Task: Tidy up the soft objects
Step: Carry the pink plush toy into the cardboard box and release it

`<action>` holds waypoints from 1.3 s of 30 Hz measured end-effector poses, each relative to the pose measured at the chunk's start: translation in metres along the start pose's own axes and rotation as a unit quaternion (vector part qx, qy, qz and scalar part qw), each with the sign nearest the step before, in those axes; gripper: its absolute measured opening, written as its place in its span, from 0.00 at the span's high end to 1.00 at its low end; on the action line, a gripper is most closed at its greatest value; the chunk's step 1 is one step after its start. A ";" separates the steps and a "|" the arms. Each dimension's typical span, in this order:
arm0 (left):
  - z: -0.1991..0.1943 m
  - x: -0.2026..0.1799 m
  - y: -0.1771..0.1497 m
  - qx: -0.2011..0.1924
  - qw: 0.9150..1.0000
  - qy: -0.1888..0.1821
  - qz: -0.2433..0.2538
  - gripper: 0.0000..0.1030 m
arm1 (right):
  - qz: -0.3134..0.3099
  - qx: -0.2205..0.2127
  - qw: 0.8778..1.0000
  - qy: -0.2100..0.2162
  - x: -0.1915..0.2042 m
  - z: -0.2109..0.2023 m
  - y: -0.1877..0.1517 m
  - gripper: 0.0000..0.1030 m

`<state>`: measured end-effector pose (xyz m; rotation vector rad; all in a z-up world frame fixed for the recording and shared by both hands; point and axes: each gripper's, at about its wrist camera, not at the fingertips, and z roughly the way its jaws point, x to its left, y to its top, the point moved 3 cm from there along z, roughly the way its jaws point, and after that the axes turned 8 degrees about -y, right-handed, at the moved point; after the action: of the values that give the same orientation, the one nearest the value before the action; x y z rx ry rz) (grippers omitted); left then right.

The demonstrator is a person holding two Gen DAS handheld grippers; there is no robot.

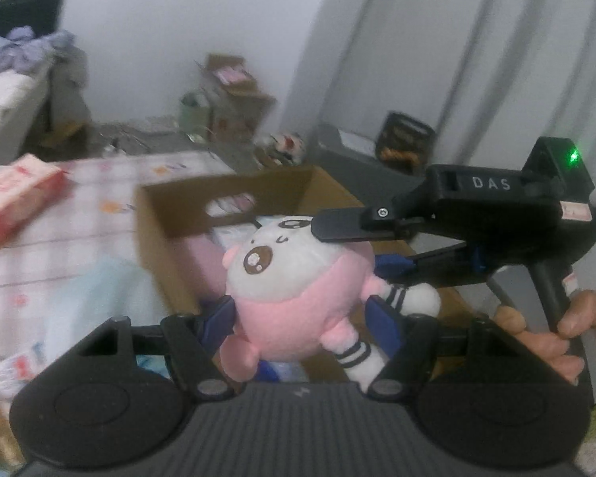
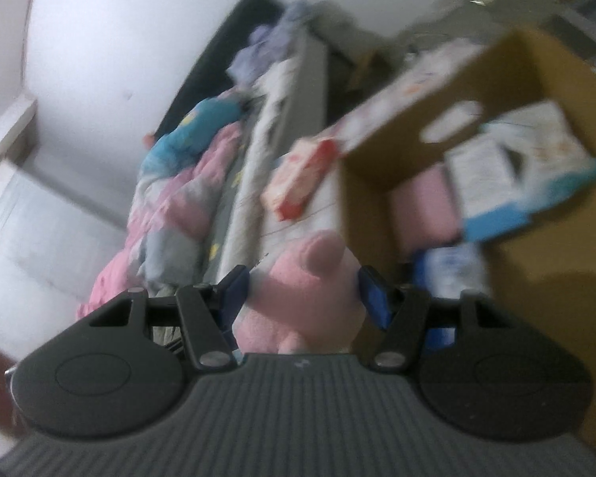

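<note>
Plush toy (image 1: 294,298), round, pink and white with a sleepy face, hangs above the near edge of the cardboard box (image 1: 167,214), pinched from two sides at once. The left gripper (image 1: 302,320) has its blue fingers pressed narrow into the toy's pink lower body. The right gripper (image 1: 361,248) comes in from the right with one black finger lying over the white head and the other under it; its own blurred camera shows pink plush filling the gap between its fingers (image 2: 371,298), so it seems to be holding too.

Inside the box lie a pink soft item (image 2: 425,206) and a white-and-blue packet (image 2: 524,171); a red-and-white packet (image 1: 16,198) sits on the patterned table cover (image 1: 99,206) to the far left.

The risk, as I judge it, is the double grip: if the hands drift apart, the soft body stretches and slips from one pair of fingers. A striped limb (image 1: 357,357) dangles low and could snag the box wall on the way down.
</note>
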<state>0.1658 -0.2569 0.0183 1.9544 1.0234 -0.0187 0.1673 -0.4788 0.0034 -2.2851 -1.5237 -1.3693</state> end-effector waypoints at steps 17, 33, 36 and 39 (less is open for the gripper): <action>0.011 0.011 0.006 0.001 1.000 0.024 -0.008 0.26 | 0.064 0.030 0.993 -0.090 -0.122 0.058 0.019 0.41; -0.044 0.021 -0.018 -0.033 0.999 0.036 -0.012 0.26 | 0.050 0.024 0.979 -0.197 -0.130 0.050 0.013 0.34; -0.052 0.024 -0.024 -0.040 0.998 0.043 -0.014 0.25 | 0.066 0.021 0.977 -0.204 -0.131 0.055 0.011 0.34; -0.060 0.029 -0.030 -0.042 0.998 0.049 -0.020 0.25 | 0.088 0.018 0.975 -0.203 -0.133 0.059 0.007 0.34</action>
<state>0.1432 -0.1867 0.0215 1.8725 1.1101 0.0973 0.1956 -0.5472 -0.1227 -2.7216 -1.3745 -0.8605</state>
